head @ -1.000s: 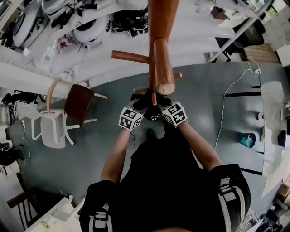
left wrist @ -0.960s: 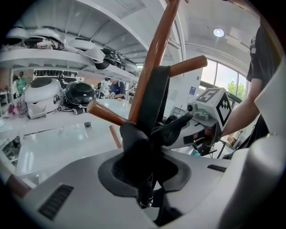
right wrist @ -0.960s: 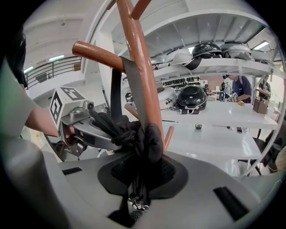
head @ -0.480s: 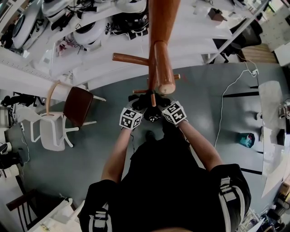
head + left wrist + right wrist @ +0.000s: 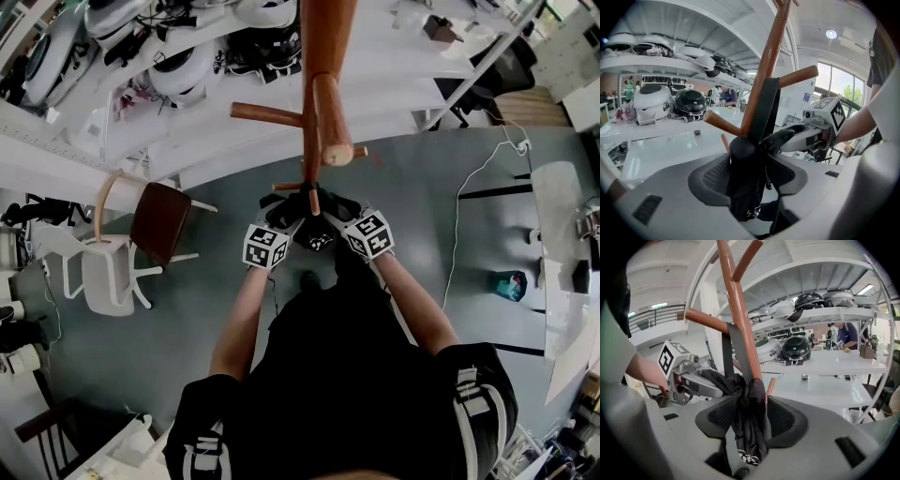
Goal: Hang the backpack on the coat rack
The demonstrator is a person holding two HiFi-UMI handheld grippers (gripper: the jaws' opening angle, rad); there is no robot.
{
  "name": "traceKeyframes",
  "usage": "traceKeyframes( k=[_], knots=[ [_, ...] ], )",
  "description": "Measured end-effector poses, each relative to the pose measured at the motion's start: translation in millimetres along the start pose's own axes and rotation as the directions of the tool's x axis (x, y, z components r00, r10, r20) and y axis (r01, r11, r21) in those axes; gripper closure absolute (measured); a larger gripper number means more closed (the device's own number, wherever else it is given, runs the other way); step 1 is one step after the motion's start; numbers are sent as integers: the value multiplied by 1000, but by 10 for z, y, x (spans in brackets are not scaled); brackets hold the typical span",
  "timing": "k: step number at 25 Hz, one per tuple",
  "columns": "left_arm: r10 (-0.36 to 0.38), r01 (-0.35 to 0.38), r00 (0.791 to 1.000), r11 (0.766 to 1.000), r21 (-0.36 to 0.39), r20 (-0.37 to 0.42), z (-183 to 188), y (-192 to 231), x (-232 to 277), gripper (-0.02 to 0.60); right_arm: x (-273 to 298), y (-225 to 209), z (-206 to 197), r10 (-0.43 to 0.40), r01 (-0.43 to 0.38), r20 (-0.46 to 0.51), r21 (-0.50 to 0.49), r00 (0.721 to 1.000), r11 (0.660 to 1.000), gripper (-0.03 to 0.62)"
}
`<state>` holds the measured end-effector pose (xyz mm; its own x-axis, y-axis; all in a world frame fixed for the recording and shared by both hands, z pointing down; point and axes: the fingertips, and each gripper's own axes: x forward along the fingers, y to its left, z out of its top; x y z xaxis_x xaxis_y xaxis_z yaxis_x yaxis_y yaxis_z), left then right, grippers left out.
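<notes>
The wooden coat rack [image 5: 323, 103] stands right in front of me, its pegs sticking out. The black backpack [image 5: 317, 234] hangs against the pole, and its strap [image 5: 764, 105] runs up over a peg [image 5: 797, 77]. My left gripper [image 5: 750, 173] has its jaws opening, with bunched black fabric [image 5: 743, 187] loose between the pads. My right gripper [image 5: 751, 416] is opening too, and a fold of the backpack [image 5: 750, 437] hangs between its pads. In the head view the left gripper [image 5: 281, 217] and the right gripper [image 5: 345, 211] flank the bag just below the pegs.
Behind the rack are white shelves [image 5: 187, 66] loaded with helmets. A brown chair [image 5: 161, 217] and a white chair [image 5: 105, 272] stand at the left. A white cable [image 5: 469, 206] trails over the grey floor, and a white table [image 5: 562, 244] is at the right.
Both grippers have drawn slightly apart and back from the pole, the right one shifting right. The backpack stays hanging on the rack.
</notes>
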<state>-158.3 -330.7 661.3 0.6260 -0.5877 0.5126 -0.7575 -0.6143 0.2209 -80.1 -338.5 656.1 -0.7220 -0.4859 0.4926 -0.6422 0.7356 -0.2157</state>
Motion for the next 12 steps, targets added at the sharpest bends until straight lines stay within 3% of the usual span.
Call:
traceKeyframes(
  k=[5,8,12],
  knots=[
    [9,-10,999,1000,26,41,114,-161,-281,350,-360,96,17,-6,4,77,26,997,1000,394],
    [16,-19,996,999,26,92,224,-225,-449,350,-555,141,-8,-13,12,99,12,995,1000,501],
    [8,-9,990,1000,9,139,289,-333,-637,415,-758,254,-112,-18,17,114,14,993,1000,548]
  ],
)
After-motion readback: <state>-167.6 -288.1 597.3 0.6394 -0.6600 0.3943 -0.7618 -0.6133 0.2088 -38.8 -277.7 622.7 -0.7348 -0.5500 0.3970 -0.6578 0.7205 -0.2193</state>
